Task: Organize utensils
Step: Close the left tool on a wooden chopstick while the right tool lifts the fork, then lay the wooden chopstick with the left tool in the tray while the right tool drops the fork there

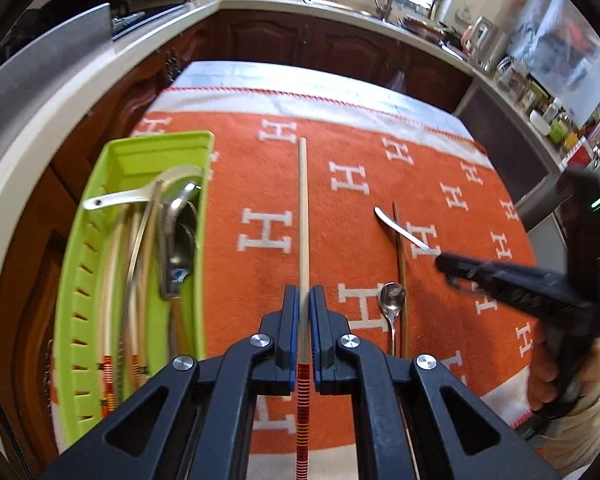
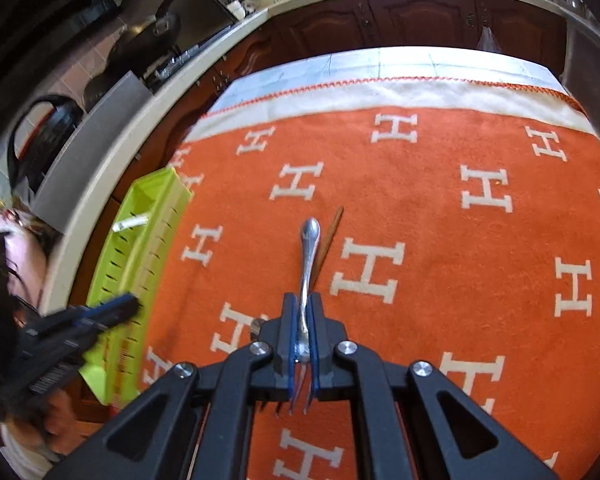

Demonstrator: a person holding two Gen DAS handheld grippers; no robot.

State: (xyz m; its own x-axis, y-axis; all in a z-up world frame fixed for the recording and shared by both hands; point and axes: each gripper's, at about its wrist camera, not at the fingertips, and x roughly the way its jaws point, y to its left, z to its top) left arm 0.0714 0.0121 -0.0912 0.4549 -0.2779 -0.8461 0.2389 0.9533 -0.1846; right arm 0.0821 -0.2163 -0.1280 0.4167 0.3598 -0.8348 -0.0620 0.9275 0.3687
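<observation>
My left gripper is shut on a pale wooden chopstick with a red-striped end, which points away over the orange cloth. A lime-green tray to its left holds several utensils, among them a white spoon and striped chopsticks. My right gripper is shut on a silver fork, its tines toward the camera and its handle pointing away. A brown chopstick lies on the cloth just beyond the fork. A small metal spoon lies beside the brown chopstick.
The cloth with white H letters covers a small table. The green tray sits along its left edge. Dark wooden cabinets and a curved countertop ring the table. A person's hand holds the right gripper.
</observation>
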